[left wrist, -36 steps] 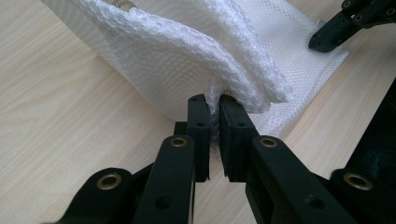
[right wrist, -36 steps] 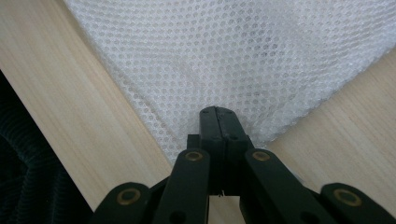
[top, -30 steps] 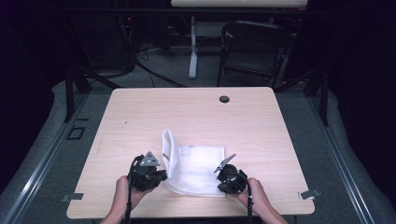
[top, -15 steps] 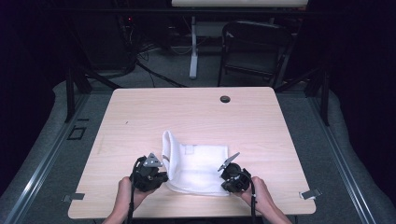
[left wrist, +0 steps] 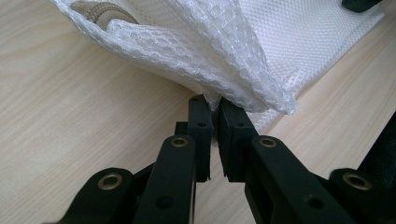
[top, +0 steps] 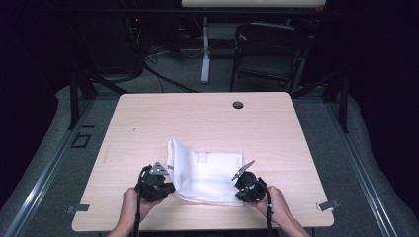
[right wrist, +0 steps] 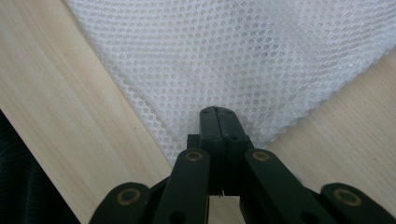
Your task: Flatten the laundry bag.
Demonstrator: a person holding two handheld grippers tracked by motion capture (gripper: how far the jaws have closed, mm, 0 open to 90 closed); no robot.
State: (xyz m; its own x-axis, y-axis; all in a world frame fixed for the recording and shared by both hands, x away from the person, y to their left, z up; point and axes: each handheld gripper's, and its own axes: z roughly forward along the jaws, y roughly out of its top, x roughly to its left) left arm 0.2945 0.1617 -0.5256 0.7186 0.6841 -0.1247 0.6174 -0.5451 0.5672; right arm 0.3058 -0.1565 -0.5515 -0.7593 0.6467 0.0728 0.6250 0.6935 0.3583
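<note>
A white mesh cloth lies on the wooden table, flat on its right side and raised in a fold along its left edge. My left gripper is shut on the near left corner, and the mesh bunches up in layers above the pinching jaws. A beige cord shows under the mesh. My right gripper is shut on the near right corner, where the mesh spreads flat beyond the tips. A hand holds each gripper at the table's near edge.
A black grommet hole sits near the table's far edge. A dark folding chair and a white stand leg are on the floor beyond the table. Metal brackets mark the near corners.
</note>
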